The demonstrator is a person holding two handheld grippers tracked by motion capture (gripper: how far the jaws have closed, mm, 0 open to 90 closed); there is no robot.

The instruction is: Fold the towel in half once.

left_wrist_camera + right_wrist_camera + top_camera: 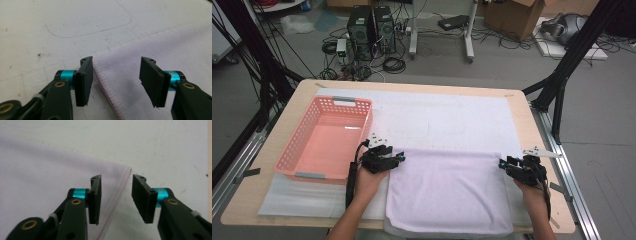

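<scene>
A pale lilac towel [447, 192] lies flat on the white mat at the table's near side. My left gripper [399, 156] hovers at its far left corner, open, with the towel's stitched edge [105, 82] between the jaws. At the far right corner my right gripper [503, 163] is open too, straddling the towel's hem [117, 192]. Nothing is clamped in either one. A person's hands hold both grippers from the bottom of the high view.
A pink plastic basket [302, 145] with nothing in it stands at the left of the table. The white mat [447, 117] stretches bare behind the towel. Table edges run close to the right gripper.
</scene>
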